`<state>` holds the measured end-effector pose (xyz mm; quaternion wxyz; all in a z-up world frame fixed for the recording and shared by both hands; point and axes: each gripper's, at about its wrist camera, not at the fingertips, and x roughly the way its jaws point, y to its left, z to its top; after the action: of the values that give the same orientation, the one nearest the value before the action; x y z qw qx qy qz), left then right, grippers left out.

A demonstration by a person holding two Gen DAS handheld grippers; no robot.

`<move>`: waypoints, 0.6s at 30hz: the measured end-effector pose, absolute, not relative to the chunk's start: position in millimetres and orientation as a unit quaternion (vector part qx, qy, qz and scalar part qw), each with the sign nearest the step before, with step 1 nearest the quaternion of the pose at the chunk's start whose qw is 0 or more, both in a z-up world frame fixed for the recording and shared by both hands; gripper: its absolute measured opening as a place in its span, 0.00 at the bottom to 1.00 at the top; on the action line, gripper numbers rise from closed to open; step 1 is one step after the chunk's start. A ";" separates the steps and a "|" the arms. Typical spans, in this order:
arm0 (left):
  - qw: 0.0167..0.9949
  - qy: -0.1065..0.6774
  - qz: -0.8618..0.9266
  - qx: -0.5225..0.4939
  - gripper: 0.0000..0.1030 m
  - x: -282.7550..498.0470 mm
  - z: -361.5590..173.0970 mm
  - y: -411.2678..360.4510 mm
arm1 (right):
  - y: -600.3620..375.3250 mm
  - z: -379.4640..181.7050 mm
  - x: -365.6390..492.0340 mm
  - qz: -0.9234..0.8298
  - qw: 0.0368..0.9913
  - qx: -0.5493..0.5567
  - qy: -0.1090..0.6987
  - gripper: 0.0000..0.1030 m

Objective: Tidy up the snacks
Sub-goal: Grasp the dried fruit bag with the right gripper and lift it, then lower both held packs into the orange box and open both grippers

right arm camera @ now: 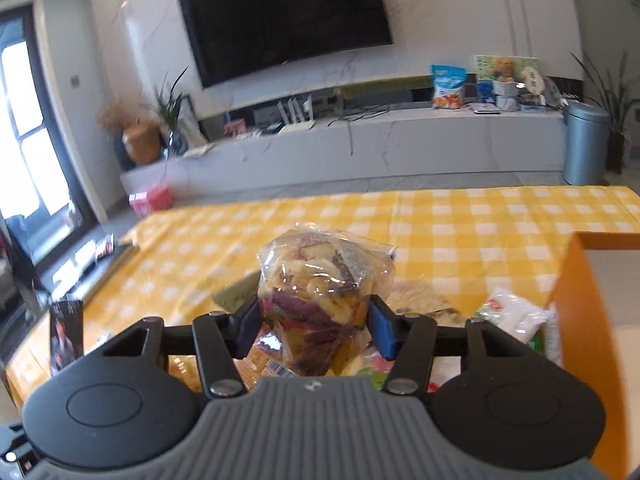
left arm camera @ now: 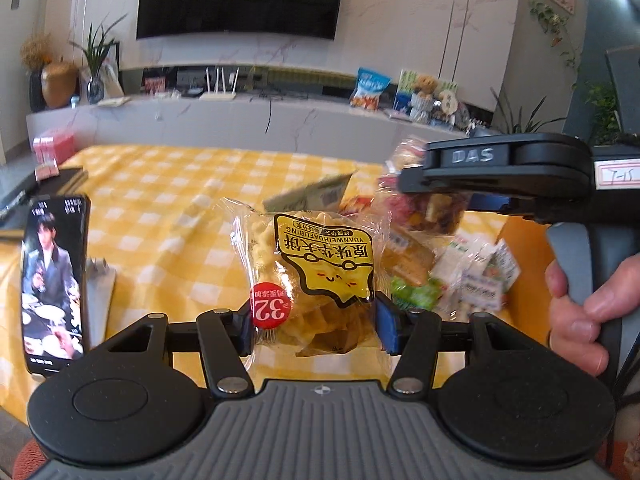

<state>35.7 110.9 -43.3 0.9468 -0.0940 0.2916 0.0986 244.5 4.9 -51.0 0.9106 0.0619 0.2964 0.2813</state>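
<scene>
My left gripper (left arm camera: pixel 314 326) is shut on a clear-wrapped waffle pastry with a yellow label (left arm camera: pixel 316 276), held above the yellow checked table (left arm camera: pixel 168 184). My right gripper (right arm camera: pixel 312 330) is shut on a clear bag of purple and yellow dried chips (right arm camera: pixel 316 292), lifted above the snack pile. In the left wrist view the right gripper (left arm camera: pixel 404 190) comes in from the right, side-on, with the chip bag (left arm camera: pixel 432 208) in it. A pile of loose snack packets (left arm camera: pixel 464 276) lies on the table under both grippers; it also shows in the right wrist view (right arm camera: pixel 508 316).
An orange box (right arm camera: pixel 588 300) stands at the table's right side. A phone on a stand (left arm camera: pixel 54 280) is at the left. Dark books (left arm camera: pixel 60 178) and pink packs (left arm camera: pixel 54 148) sit at the far left. A TV cabinet (right arm camera: pixel 360 148) and a bin (right arm camera: pixel 586 142) stand beyond.
</scene>
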 end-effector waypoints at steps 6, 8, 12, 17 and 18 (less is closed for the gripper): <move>0.957 0.268 0.085 -0.077 0.62 28.6 -18.6 90.3 | -51.6 -14.2 222.6 0.262 0.929 0.089 0.247 0.54; 0.961 0.257 0.072 -0.068 0.62 29.1 -10.2 80.6 | -71.9 -4.1 213.4 0.256 0.933 0.095 0.234 0.54; 0.969 0.237 0.040 -0.050 0.62 33.7 6.6 59.0 | -114.3 8.7 198.5 0.241 0.940 0.108 0.217 0.54; 0.974 0.226 -0.019 -0.018 0.62 49.3 22.4 25.4 | -166.4 17.5 187.5 0.206 0.951 0.112 0.201 0.54; 0.973 0.227 -0.033 -0.010 0.62 54.7 24.9 18.6 | -176.8 18.2 186.8 0.199 0.952 0.114 0.200 0.54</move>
<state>54.7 18.6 24.9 0.9732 -0.0103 0.2274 -0.0334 186.8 -176.8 18.2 0.9525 0.1136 0.2004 0.1994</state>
